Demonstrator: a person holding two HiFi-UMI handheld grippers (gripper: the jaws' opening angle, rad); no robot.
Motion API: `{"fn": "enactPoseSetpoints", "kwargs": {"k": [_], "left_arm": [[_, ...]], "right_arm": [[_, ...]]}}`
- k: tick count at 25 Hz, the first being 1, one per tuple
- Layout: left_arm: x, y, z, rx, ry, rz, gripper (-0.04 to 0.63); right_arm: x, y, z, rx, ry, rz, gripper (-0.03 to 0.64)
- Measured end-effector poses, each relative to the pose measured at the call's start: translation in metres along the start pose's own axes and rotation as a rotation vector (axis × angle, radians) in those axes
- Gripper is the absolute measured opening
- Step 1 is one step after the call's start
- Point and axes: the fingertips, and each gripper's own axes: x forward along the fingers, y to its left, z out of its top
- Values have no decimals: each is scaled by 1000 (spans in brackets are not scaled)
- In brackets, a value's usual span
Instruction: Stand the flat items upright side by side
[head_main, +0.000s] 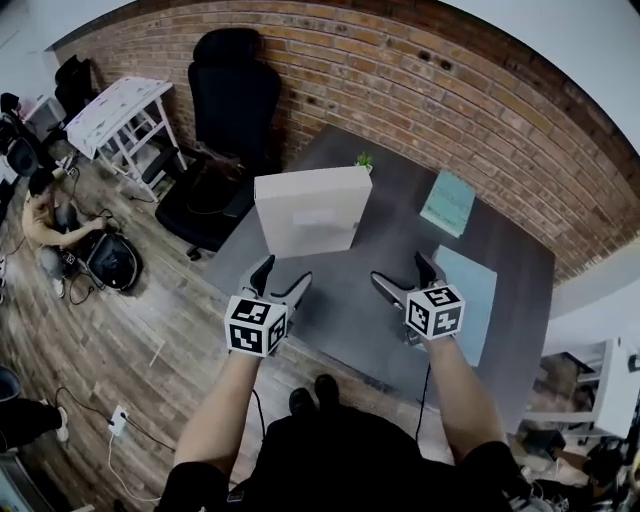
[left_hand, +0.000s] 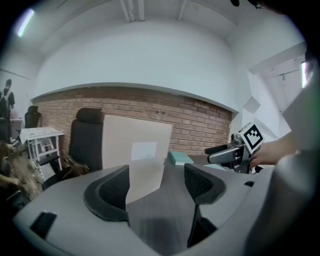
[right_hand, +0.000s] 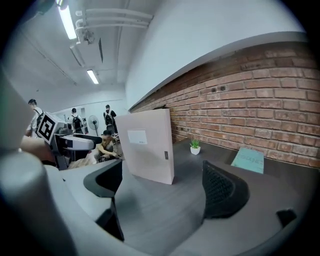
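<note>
2 teal flat items lay unstood on the table (head_main: 340, 300), and both sat on my right-hand side, which was what my coming move turned on. The right gripper (head_main: 402, 275) had its fingers spread wide with only bare tabletop between them; the left gripper (head_main: 280, 276) also had its fingers apart and clamped on nothing. The near teal folder (head_main: 478, 288) lay flat just outboard of the right gripper's outer finger, its long axis running away from me, roughly parallel to the way those fingers pointed, so its long left edge faced the finger rather than its short end. The far teal booklet (head_main: 448, 203) lay flat well beyond the right fingertips and a little outboard of them, near the brick wall. 1 item, the white box file (head_main: 313, 210), already stood upright ahead of both grippers, beyond the left fingertips and ahead-inboard of the right ones, with its broad labelled face towards the left gripper. I judged the right gripper the nearer hand for either teal item, the left being well apart from both with the box file closer to it. I judged I would have to swing the right fingers outboard and down to reach the near folder's edge, then bring it in beside the box file.
</note>
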Motion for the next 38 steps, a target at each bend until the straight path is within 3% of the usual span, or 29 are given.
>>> {"fn": "enactPoseSetpoints", "kwargs": {"k": [6, 11, 17, 21, 25, 28, 38], "left_arm": [[38, -83, -15, 37, 40, -211, 351], [85, -154, -31, 61, 121, -347, 359], [146, -244, -72, 80, 287, -478, 383], [180, -285, -99, 66, 386, -486, 404], [205, -301, -132, -31, 476, -424, 418], [212, -306, -156, -48, 549, -393, 429], [230, -314, -193, -102, 702, -448, 449]], "right_arm": [[-61, -26, -37, 50, 20, -148, 491], [-119, -86, -73, 145, 20, -264, 491], [-171, -162, -132, 250, 96, -333, 492], [-191, -206, -172, 315, 160, -308, 497], [-195, -226, -207, 399, 201, -241, 497], [-189, -229, -228, 448, 241, -191, 499], [-161, -232, -263, 623, 338, -134, 499]]}}
